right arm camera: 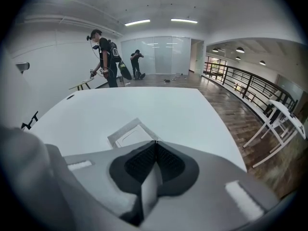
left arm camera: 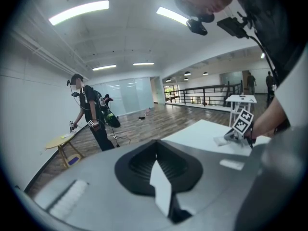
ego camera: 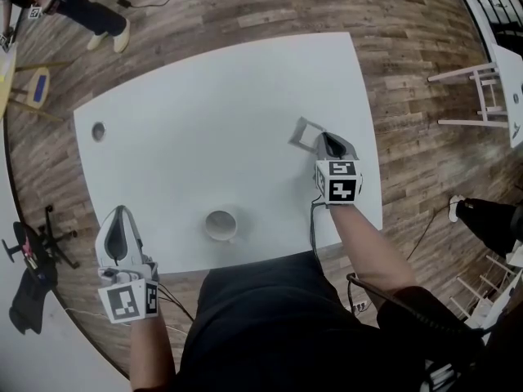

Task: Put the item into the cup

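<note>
- The right tongs (right arm camera: 155, 142) are closed, apparently pinching the near edge of the flat sachet (right arm camera: 129, 134), which lies on the counter (right arm camera: 144, 105) just ahead of their tips.
- The sachet looks light, thin and floppy, and probably slick. A grip on its crimped border should hold best.
- The left tongs (left arm camera: 155, 146) are together and empty, off the counter's near edge.
- The cup (ego camera: 221, 224) stands between the two tongs, near that edge, with open counter around it.
</note>
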The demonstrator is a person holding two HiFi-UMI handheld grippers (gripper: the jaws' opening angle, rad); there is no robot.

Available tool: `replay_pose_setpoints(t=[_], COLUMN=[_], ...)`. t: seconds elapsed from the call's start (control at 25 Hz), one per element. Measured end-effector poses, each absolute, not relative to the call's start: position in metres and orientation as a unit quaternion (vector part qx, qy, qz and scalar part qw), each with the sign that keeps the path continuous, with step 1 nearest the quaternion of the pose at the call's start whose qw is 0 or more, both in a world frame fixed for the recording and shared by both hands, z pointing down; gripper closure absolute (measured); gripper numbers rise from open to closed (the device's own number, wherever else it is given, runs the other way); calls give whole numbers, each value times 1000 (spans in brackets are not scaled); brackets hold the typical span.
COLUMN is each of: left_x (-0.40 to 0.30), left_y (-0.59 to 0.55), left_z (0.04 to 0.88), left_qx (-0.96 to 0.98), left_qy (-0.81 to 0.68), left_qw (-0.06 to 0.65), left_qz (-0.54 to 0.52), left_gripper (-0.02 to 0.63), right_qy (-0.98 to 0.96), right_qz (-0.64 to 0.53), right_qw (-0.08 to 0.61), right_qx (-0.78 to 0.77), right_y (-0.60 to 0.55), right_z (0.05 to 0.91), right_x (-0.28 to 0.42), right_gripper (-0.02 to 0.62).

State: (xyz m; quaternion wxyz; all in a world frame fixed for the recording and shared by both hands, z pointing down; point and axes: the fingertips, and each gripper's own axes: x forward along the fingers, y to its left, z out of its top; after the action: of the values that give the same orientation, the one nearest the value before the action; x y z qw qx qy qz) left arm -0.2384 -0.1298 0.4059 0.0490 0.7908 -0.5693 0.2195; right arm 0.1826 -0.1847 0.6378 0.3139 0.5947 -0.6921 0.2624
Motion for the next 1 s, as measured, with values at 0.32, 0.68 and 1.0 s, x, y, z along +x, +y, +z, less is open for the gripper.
replay_pose_setpoints(t=[0.32,0.68,1.0], left_x=[-233,-232,-230], left_y=[-128,-128,-128], left_z=[403,396,385], left_qx=[798,807,815], left_qy=[-563,-555,-548], left_qw=[41,27,12], left_qz=[212,199,189], left_gripper=[606,606,605], right_qy=[-704,-711,-716], right_qz=[233,201,177], right_qw=[297,283,273], right_qx=[602,612,618], right_y=[-181,-179,-177], right_z=[617,591,569], right_x=[178,173,169], right_gripper=[591,592,592])
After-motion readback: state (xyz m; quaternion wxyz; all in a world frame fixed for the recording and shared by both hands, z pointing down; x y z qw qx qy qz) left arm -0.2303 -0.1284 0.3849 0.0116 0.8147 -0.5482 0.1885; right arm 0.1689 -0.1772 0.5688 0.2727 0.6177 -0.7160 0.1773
